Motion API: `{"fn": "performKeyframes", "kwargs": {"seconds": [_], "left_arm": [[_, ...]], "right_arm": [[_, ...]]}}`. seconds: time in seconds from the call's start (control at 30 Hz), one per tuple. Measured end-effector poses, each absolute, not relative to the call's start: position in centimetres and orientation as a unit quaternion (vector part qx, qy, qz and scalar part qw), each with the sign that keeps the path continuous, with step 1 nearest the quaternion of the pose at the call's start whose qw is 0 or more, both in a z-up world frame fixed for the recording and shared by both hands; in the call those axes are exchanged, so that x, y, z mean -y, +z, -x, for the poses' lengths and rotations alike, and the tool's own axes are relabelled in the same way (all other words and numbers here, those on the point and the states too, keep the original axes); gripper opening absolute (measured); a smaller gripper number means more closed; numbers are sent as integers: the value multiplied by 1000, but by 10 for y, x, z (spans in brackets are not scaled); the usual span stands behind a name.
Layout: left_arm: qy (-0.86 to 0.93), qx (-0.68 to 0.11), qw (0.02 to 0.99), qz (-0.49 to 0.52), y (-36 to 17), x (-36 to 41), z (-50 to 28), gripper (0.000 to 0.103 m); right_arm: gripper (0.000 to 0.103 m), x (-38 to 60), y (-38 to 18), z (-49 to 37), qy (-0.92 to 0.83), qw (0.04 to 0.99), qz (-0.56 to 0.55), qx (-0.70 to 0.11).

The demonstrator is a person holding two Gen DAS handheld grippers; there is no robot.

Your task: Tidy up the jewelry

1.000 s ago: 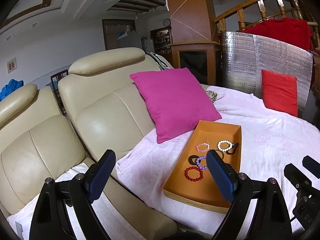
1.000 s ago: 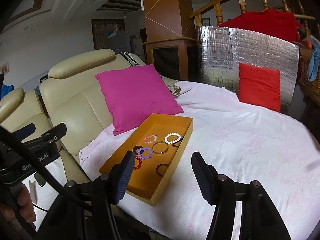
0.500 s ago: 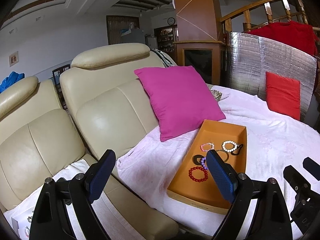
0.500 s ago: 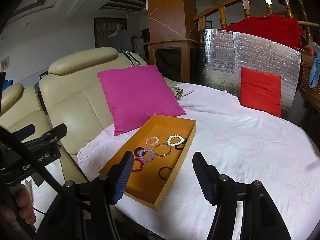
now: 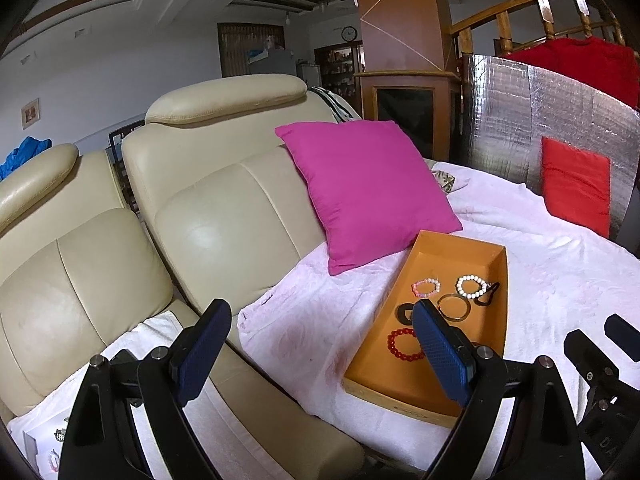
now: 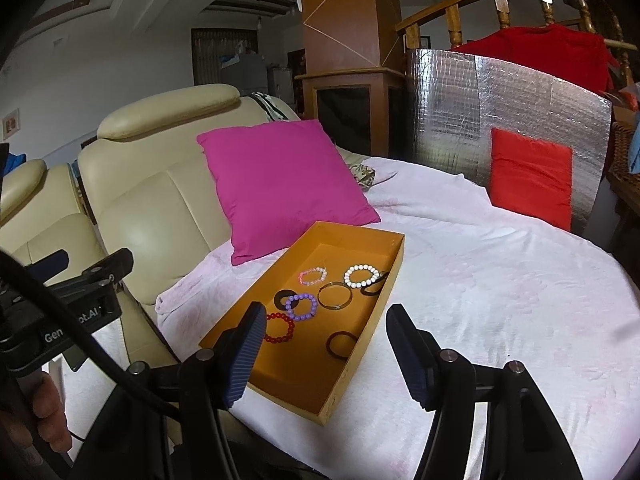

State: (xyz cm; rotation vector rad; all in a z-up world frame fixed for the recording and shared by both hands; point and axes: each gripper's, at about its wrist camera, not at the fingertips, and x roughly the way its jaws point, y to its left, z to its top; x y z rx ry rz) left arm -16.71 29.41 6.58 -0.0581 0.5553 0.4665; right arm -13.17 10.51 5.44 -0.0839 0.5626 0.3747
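A pale pink fleecy cloth [image 6: 500,300] covers the round table at centre frame, backed by glossy cream leather recliners [image 6: 152,200] at left and a crinkled silver foil screen [image 6: 480,112] at upper right. My left gripper [image 5: 320,344] and right gripper [image 6: 326,352] both hang released, gripping nothing. Beaded and plain ring bracelets [image 6: 316,300] lie loose in the shallow orange rectangular tray [image 6: 360,364] at lower centre, beside a magenta cushion [image 6: 280,184].

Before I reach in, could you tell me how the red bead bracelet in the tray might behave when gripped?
The red bead bracelet is a loop of separate round beads, so it will probably sag rather than hold shape. The glossy beads may slip between pads. It looks light, lying flat in the orange tray.
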Motion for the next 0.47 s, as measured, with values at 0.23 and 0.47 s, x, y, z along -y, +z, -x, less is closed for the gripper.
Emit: {"fn": "performKeyframes", "kwargs": {"seconds": [0.23, 0.47], "left_arm": [[229, -275, 934, 17, 64, -287, 159, 92], [173, -263, 949, -24, 65, -233, 129, 92]], "right_arm": [[66, -101, 49, 123, 183, 942, 37, -279], [66, -56, 47, 108, 156, 949, -2, -275]]}}
